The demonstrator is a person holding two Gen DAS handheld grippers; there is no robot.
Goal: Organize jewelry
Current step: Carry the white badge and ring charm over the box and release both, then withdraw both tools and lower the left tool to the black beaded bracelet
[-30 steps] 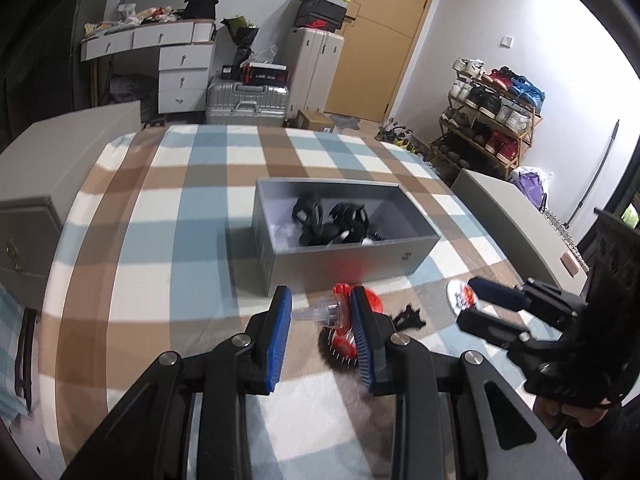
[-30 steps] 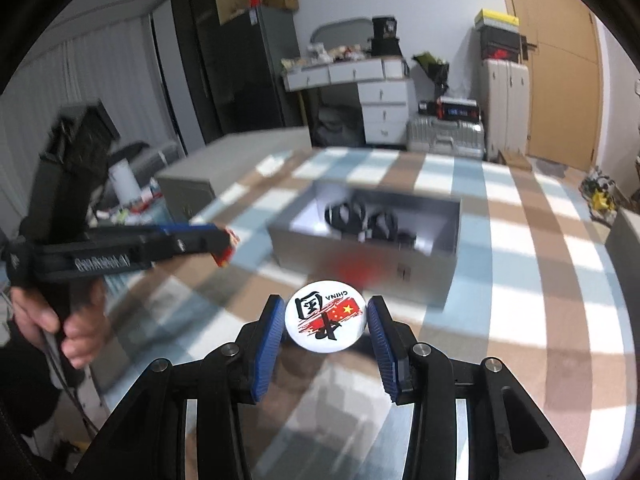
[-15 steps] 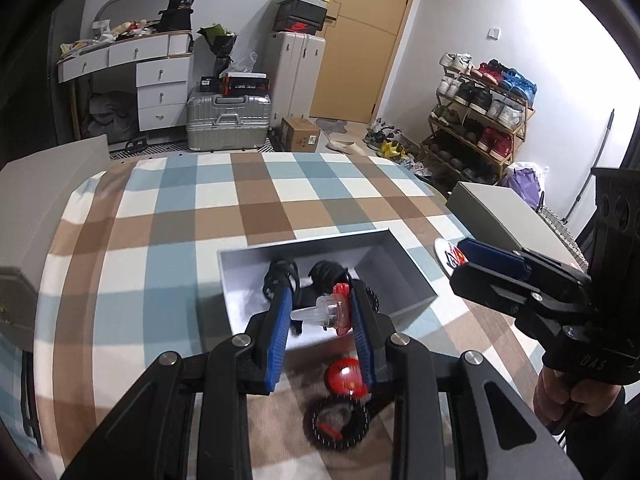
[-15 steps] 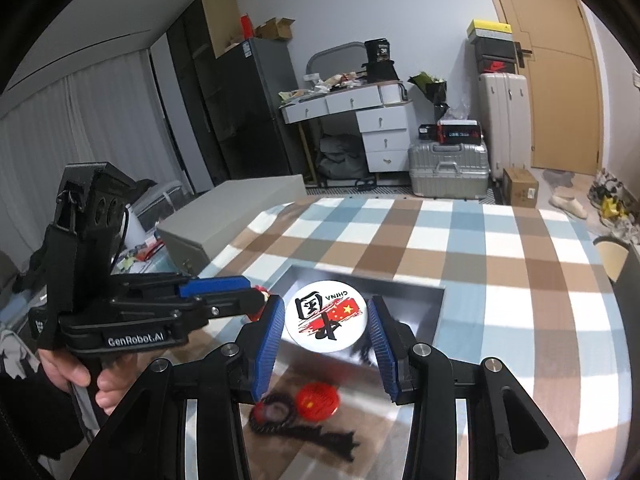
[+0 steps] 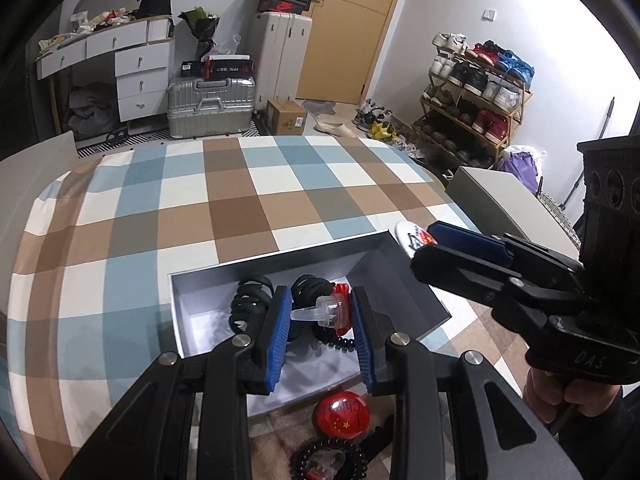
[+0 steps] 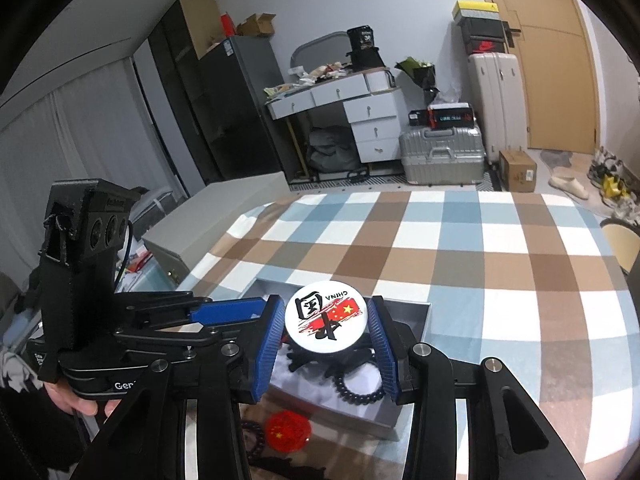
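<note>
Both tongs are loaded and now hang over the grey box, where a second ago they were short of it, above the loose pieces on the checked tabletop. Left tongs pinch a small clear-and-red clip between the blue pads, over the box's middle, above the black coiled hair ties already lying inside. Right tongs pinch a white round badge printed with a flag and a black character; seen from the left wrist they stand at about 2 o'clock from the left tongs, over the box's far right corner. With the carry apparently done, what likely remains for these two pieces is lowering and letting go inside the box. Outside the box, at 6 o'clock from it, a red round badge and a black beaded bracelet wait on the cloth, so more trips seem needed.
</note>
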